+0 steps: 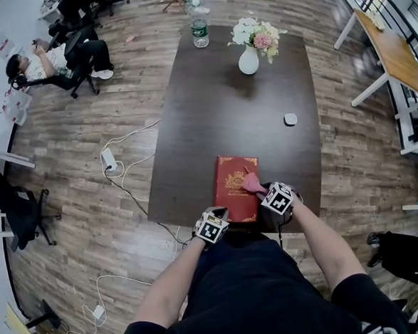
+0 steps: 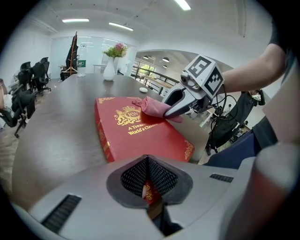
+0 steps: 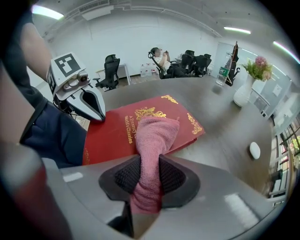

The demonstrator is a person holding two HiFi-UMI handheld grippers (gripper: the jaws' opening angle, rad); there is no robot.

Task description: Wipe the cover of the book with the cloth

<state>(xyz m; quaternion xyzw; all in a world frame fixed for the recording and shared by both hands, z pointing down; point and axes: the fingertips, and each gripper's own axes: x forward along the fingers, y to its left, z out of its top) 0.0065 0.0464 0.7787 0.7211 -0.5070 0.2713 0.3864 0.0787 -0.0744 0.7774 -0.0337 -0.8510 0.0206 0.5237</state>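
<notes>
Dark brown table: red book at the near edge, small white object toward the right, flower vase and water bottle at the far end

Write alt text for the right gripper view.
The right gripper is shut on a pink cloth whose free end lies on the cover of a red book on a dark table. The left gripper holds the book's edge; a white vase stands beyond.

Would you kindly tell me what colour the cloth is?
Pink. The cloth shows best in the right gripper view.
</notes>
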